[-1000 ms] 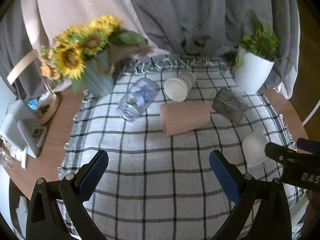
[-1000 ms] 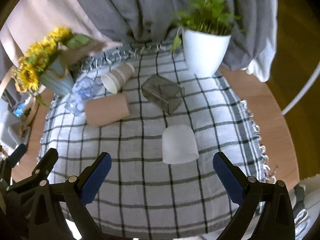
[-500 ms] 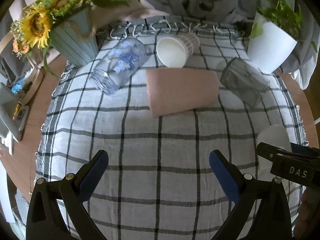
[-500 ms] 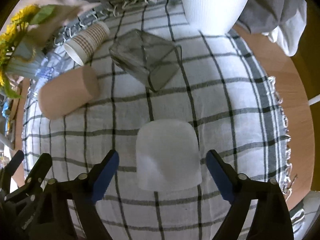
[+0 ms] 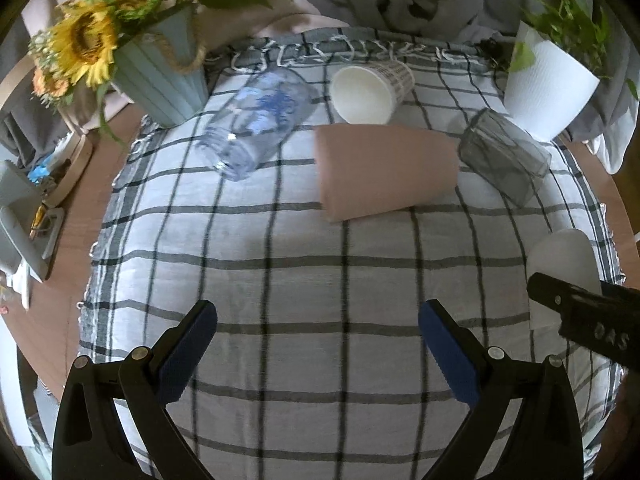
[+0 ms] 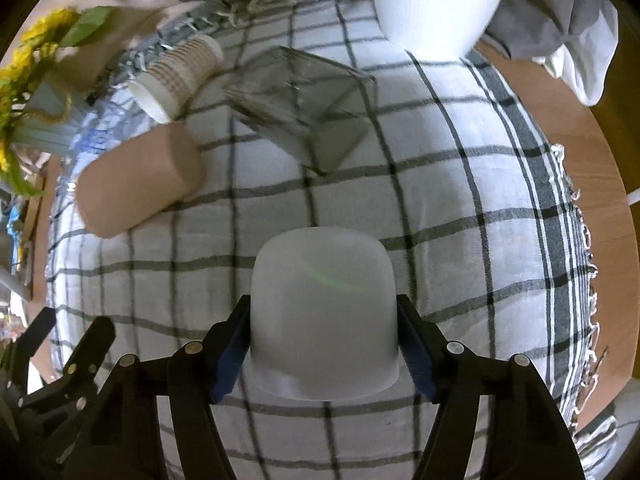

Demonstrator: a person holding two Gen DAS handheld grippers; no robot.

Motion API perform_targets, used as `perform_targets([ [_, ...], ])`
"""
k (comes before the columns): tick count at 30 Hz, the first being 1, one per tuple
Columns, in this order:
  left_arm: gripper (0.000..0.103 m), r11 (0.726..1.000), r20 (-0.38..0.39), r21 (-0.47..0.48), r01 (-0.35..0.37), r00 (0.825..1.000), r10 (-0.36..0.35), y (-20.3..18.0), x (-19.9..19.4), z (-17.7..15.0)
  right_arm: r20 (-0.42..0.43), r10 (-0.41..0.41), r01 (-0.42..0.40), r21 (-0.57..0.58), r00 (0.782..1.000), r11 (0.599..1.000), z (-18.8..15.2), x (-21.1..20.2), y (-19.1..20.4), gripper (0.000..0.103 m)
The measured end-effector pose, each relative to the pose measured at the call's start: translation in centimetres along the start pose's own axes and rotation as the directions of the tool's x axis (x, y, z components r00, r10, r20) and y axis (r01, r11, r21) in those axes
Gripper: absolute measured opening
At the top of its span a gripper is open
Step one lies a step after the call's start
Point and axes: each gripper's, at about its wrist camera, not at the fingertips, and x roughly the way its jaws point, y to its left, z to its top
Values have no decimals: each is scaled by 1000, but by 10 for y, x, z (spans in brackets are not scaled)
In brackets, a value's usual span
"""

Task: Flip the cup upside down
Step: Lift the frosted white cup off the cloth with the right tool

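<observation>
A frosted white cup [image 6: 324, 304] lies on the checked cloth, its rounded bottom pointing away from me; it also shows in the left wrist view [image 5: 560, 264]. My right gripper [image 6: 324, 348] has closed onto it, a blue pad [image 6: 230, 356] pressed on each side near the rim. My left gripper [image 5: 318, 344] is open and empty above the cloth's near middle. A pink cup [image 5: 384, 170], a paper cup [image 5: 368, 90], a clear printed glass [image 5: 256, 120] and a smoky grey glass [image 5: 504, 160] lie on their sides further back.
A sunflower vase [image 5: 160, 76] stands at the back left and a white plant pot [image 5: 544, 80] at the back right. The checked cloth [image 5: 304, 264] covers a wooden table [image 6: 600, 160]. Clutter [image 5: 24, 216] sits off the left edge. Grey curtains hang behind.
My right gripper moved forward and down onto the frosted cup and its fingers closed on the sides. My left gripper moved forward and lower over the cloth, still open.
</observation>
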Motion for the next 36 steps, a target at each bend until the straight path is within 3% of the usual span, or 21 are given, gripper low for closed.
perform_targets([
  [7,103,999,0,-8,-54,999,54,44,-3,-8,35,71,-69,-59,997,996,-22,-18,51,68],
  [17,103,992,-73,-72,-104,992,99,101,3,-33,-36,153,-156,-102,988,982,-47,3,108,68],
  [26,103,990,-100,-85,-112,990,104,117,10,-43,-48,107,-112,-115,993,987,-53,25,137,68],
  [36,103,990,-103,-88,-112,989,103,116,7,-44,-29,92,-95,-124,995,988,-53,25,142,68],
])
